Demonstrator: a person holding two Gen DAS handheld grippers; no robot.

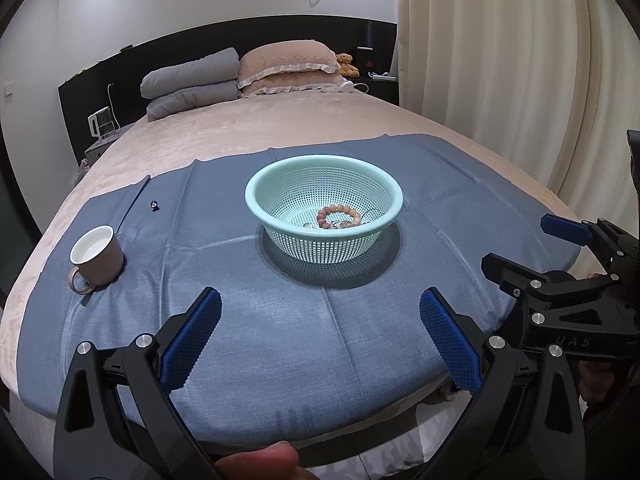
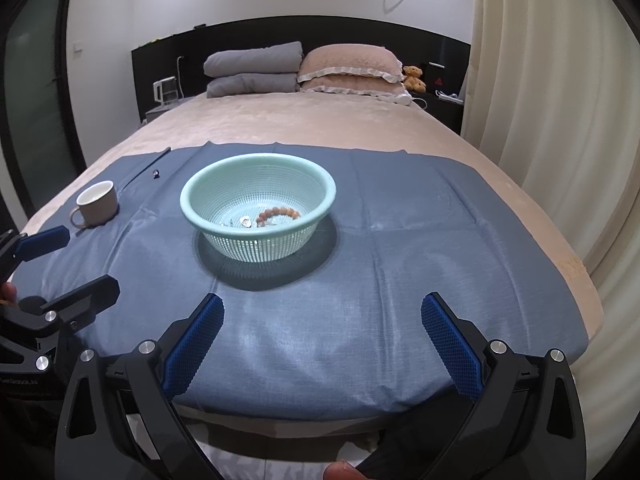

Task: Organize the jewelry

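Bracelet (image 1: 339,216) in basket (image 1: 256,192), frame centre: light, limp, beads slippery. Best pinched across one bead run at its near arc. Left gripper (image 1: 320,336) and right gripper (image 2: 322,338) both wide, empty, low in frame.

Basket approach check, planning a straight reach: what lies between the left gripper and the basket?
Only bare blue cloth lies between the open left gripper and the basket, as the left wrist view shows.
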